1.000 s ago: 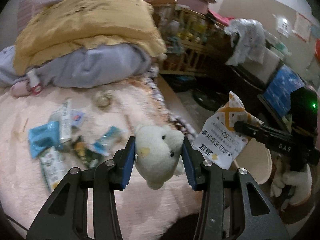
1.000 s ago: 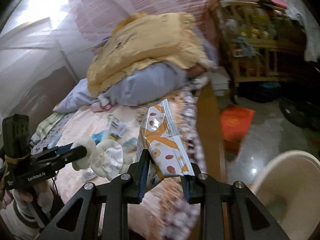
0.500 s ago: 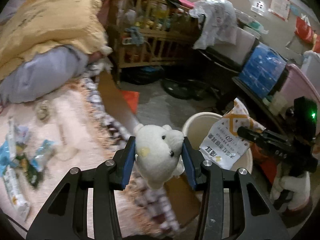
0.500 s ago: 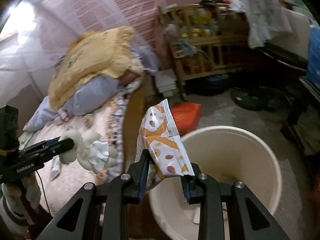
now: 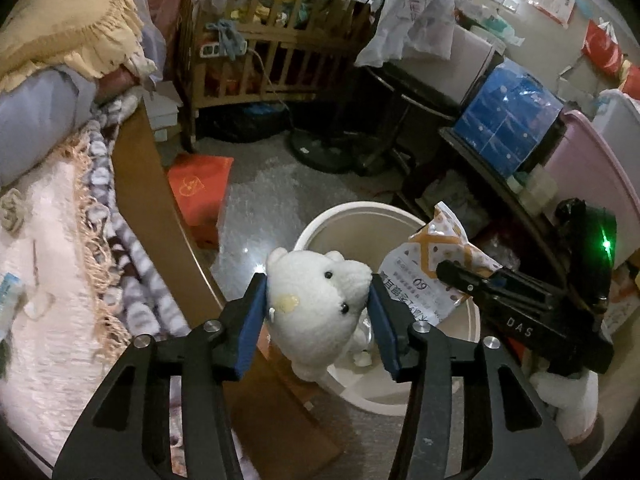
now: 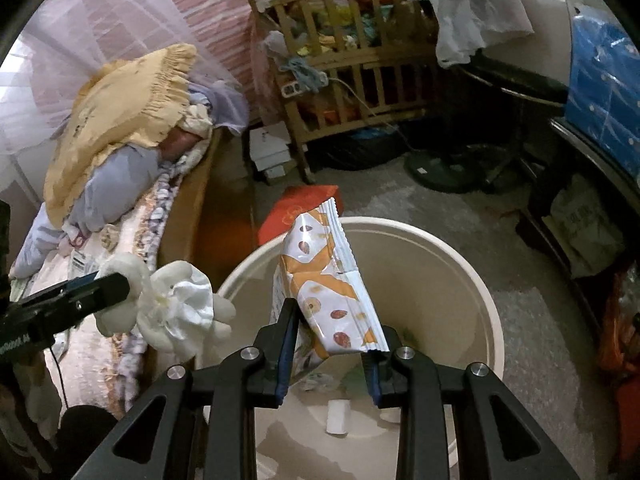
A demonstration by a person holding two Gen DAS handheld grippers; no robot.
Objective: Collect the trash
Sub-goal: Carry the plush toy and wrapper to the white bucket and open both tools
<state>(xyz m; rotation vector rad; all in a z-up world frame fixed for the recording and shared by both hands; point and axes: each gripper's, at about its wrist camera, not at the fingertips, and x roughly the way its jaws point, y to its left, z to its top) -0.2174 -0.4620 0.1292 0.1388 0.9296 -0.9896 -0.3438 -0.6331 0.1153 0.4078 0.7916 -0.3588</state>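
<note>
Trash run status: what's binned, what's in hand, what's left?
Done: scraps already lie in the round cream plastic bin. In hand: the right gripper clamps an orange-and-white snack wrapper above it; the left gripper, jaws just opening, has a white plush toy between its pads at the rim. Left: drop both, then fetch the packet on the pink blanket.

A wooden crib stands behind a red box, beside a yellow pillow.

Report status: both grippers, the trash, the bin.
Left gripper opening around plush bear. Right gripper shut on snack wrapper, over bin. Nothing blocking.
</note>
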